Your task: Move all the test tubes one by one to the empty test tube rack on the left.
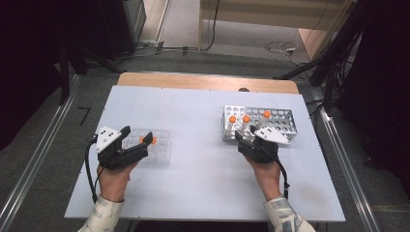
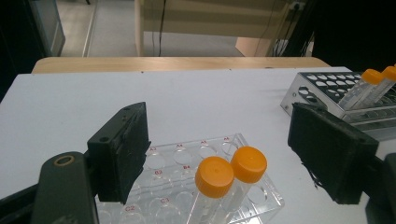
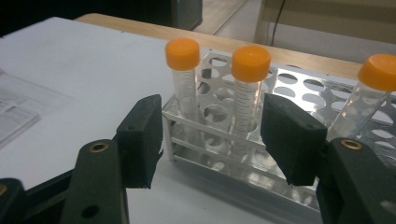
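Two clear tubes with orange caps [image 2: 215,175] lean in a clear plastic well rack [image 2: 187,151] at the left of the white table. My left gripper [image 2: 222,135] is open just above and behind them, touching neither; from above it [image 1: 137,135] hovers over that rack [image 1: 159,147]. A metal perforated rack [image 1: 278,121] at the right holds three upright orange-capped tubes [image 3: 251,63]. My right gripper [image 3: 215,121] is open at the rack's near corner [image 3: 289,86], its jaws on either side of the two nearest tubes without touching them. In the high view it [image 1: 245,133] sits at the rack's front.
The white table top [image 1: 203,164] ends in a wooden strip [image 1: 208,81] at the far edge. Cables [image 1: 283,48] lie on the floor beyond. Metal rails [image 1: 343,164] run along both sides of the table. Dark equipment stands at the far left and right.
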